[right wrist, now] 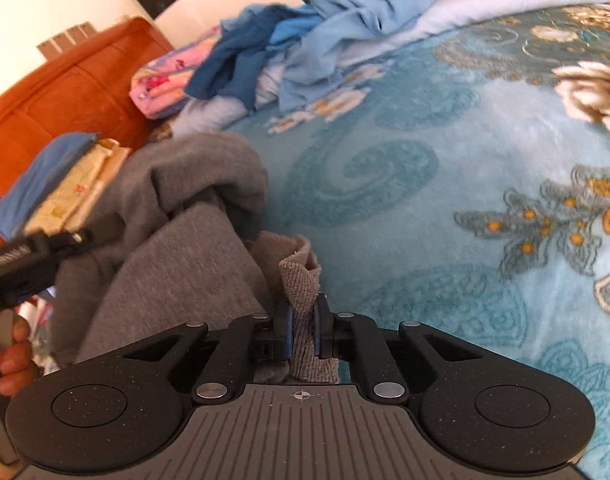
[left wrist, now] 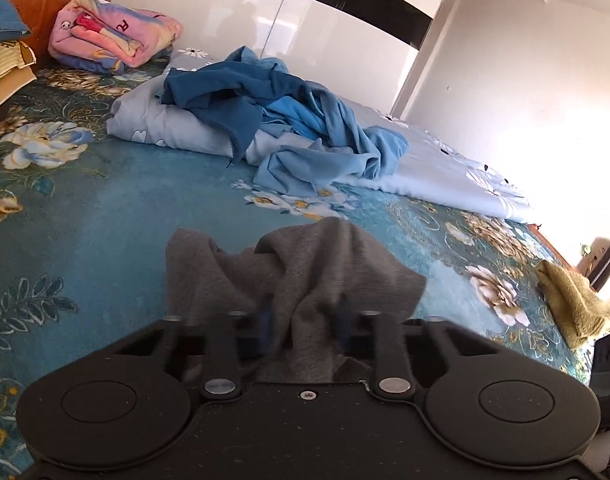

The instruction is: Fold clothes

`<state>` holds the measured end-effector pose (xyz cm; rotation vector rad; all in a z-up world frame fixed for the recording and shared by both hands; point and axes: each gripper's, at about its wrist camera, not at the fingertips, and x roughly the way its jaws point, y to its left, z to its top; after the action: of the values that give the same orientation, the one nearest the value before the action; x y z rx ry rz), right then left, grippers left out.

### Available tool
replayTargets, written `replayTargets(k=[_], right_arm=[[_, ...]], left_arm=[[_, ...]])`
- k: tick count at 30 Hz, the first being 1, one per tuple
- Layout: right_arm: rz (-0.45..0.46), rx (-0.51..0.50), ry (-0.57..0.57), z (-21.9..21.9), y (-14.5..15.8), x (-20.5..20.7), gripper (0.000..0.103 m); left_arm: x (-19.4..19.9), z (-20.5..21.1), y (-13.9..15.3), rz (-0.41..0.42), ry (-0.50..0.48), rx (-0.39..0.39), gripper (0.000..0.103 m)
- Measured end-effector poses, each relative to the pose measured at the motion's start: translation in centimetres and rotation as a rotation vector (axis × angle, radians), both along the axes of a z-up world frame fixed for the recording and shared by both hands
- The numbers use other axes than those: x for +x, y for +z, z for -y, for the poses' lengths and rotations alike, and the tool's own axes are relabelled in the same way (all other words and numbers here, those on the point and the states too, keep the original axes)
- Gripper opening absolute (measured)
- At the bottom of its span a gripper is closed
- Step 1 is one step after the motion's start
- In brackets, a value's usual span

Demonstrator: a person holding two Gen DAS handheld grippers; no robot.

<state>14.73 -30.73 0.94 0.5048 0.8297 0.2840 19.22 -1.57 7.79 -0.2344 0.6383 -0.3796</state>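
A grey garment (left wrist: 305, 280) hangs bunched between both grippers above the blue flowered bedspread (left wrist: 105, 208). My left gripper (left wrist: 305, 320) is shut on a thick fold of it; the cloth covers its fingertips. In the right wrist view my right gripper (right wrist: 303, 320) is shut on a ribbed grey edge of the same garment (right wrist: 177, 232), which drapes off to the left. The left gripper (right wrist: 37, 252) and the hand holding it show at the left edge there.
A heap of blue clothes (left wrist: 289, 120) lies on a pale folded quilt (left wrist: 445, 160) at the back. A pink folded blanket (left wrist: 113, 36) and a stack of folded items (left wrist: 5, 52) sit by the orange headboard (right wrist: 65, 92). A yellow-green cloth (left wrist: 573, 300) lies at right.
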Motion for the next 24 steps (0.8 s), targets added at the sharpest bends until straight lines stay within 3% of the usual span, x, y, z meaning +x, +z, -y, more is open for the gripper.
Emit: replayTargets(k=[2,4,8,11,14,20,22,24], right_arm=[[0.016,0.010,-0.051,1.5,0.7,-0.1,0.007],[0.053,-0.047,-0.116,3.4,1.8,-0.3,0.007],[0.128,-0.092,-0.309,9.3,4.2,-1.7,0.007],[0.189,-0.149,-0.462,14.0,6.3,-3.6,0.006],[0.191,-0.162,-0.570,18.1,6.8,-5.3,0.006],[0.129,-0.237,-0.684,22.2,5.3,-7.1,0.006],[0.109,-0.251,-0.722,23.0,4.8,-7.6,0.006],[0.081,-0.264,-0.736,23.5,4.0,-7.7,0.007]], left_arm=[[0.1,-0.2,0.8,0.024,0.009,-0.001,0.013],[0.2,-0.6,1.8,0.051,0.025,-0.011,0.011],[-0.4,-2.4,4.0,0.129,0.082,-0.076,0.002],[-0.8,-3.1,3.6,0.112,0.102,-0.077,0.001],[-1.1,-3.7,3.2,0.090,0.119,-0.073,0.001],[-1.7,-4.9,2.3,0.046,0.154,-0.067,0.002],[-1.9,-5.3,2.0,0.032,0.166,-0.065,0.005],[-1.6,-5.4,1.4,0.012,0.169,-0.058,0.015]])
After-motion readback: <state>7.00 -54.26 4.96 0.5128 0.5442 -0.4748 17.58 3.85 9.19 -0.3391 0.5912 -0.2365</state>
